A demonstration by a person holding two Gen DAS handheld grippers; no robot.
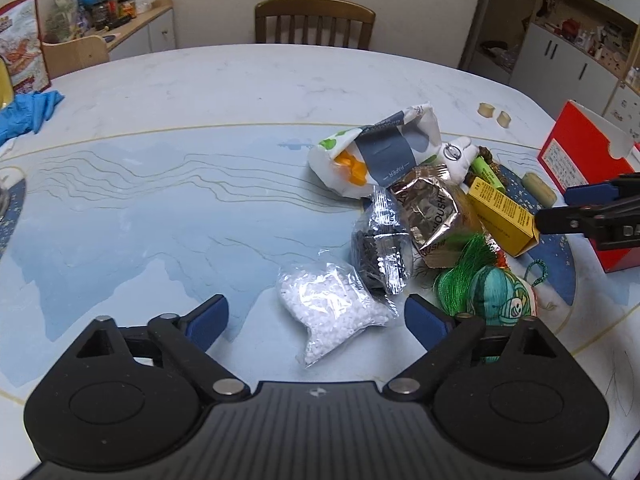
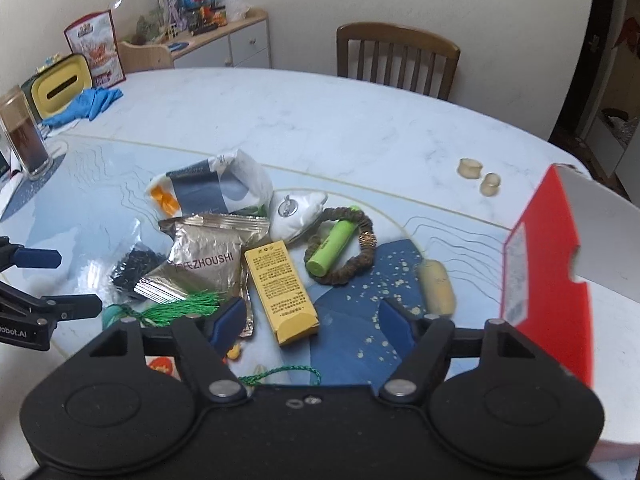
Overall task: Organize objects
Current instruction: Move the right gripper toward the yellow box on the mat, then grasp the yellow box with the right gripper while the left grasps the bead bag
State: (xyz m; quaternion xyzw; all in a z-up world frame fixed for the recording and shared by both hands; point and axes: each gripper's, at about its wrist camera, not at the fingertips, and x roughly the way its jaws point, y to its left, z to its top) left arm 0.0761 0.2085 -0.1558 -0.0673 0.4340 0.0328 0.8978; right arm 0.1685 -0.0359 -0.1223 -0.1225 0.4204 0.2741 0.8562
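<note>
Two handheld grippers hang over a pale marble-patterned table (image 1: 240, 88) that carries a small heap of loose items. The left gripper (image 1: 316, 314) has its blue-padded jaws spread apart, and a clear bag of white beads (image 1: 332, 306) lies on the table between them; the pads are not touching it. Just beyond sits a clear bag of black beads (image 1: 380, 248), partly under a crumpled silver foil pouch (image 1: 430, 208). A white paper bag with a grey label and orange contents (image 1: 376, 152) lies farther back. Beside the left gripper's right jaw is a teal round ornament with a green tassel (image 1: 496, 294).

The right gripper (image 2: 312, 322) also has its jaws apart, clamped on nothing. The near end of a yellow carton (image 2: 280, 288) lies between its pads without contact. Beyond the carton, a green cylinder (image 2: 330, 250) rests inside a brown braided ring (image 2: 362, 256), with a white face mask (image 2: 296, 212) just behind them. A pale yellow block (image 2: 436, 288) lies to the right, near an open red box (image 2: 548, 264) at the table's edge. Two small beige rings (image 2: 480, 178) sit well apart from the heap. A wooden chair (image 2: 396, 60) stands at the far side, and a blue glove (image 2: 88, 104) lies at the far left.
</note>
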